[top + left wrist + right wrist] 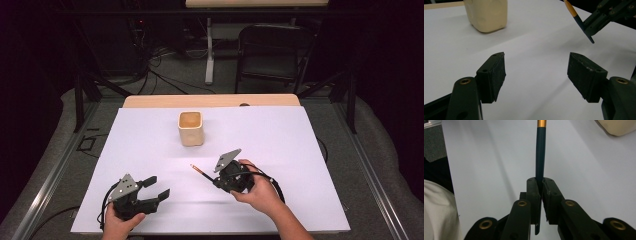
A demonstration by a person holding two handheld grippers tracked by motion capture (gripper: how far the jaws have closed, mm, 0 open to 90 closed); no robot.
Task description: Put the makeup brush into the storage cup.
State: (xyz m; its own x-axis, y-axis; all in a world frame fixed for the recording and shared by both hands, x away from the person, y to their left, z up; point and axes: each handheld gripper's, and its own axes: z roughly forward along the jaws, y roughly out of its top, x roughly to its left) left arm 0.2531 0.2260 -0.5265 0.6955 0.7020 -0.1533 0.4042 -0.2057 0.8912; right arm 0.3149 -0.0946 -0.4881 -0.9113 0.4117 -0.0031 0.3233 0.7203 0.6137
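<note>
A cream square cup (190, 128) stands upright on the white table top (270, 145), toward the back centre; its lower body shows in the left gripper view (487, 14). My right gripper (216, 180) is shut on a dark teal pencil (540, 157) with an orange band, and the pencil (200, 171) sticks out toward the upper left, lifted above the sheet. In the left gripper view the pencil (579, 21) hangs at the upper right. My left gripper (159, 189) sits at the front left, open, with bare white surface between its fingers (495, 72).
A strip of wooden table edge (210, 101) runs behind the white sheet. Beyond it stand a black folding chair (272, 55) and a white table leg (210, 47), with cables on the floor. Metal frame rails (55, 170) run along both sides.
</note>
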